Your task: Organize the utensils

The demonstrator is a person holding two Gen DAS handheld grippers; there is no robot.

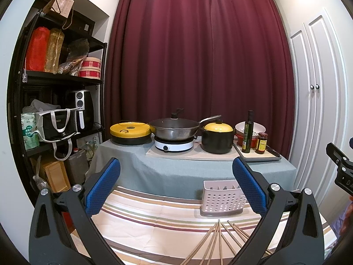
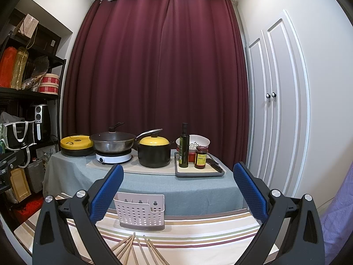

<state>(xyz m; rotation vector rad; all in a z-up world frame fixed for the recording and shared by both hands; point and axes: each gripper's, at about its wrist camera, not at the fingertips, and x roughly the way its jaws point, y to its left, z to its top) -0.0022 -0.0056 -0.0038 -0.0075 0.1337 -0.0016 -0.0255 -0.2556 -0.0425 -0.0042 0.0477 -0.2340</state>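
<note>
A dark red pleated curtain (image 2: 158, 70) is hanging across the back wall, and a table under a grey-green cloth (image 2: 176, 187) is standing in front of it, carrying cookware (a steel wok (image 2: 112, 143) sitting on a white induction hob, a black pot with a yellow lid (image 2: 153, 152)). Nearer, a striped tablecloth (image 2: 198, 234) is covering a lower surface. A white perforated plastic utensil holder (image 2: 140, 212) is standing upright on it at the far edge. Thin wooden chopsticks (image 2: 136, 249) are lying fanned out just before the holder, apart from it. The left gripper (image 1: 176, 190) and right gripper (image 2: 178, 194) are both hovering spread wide, grasping nothing.
</note>
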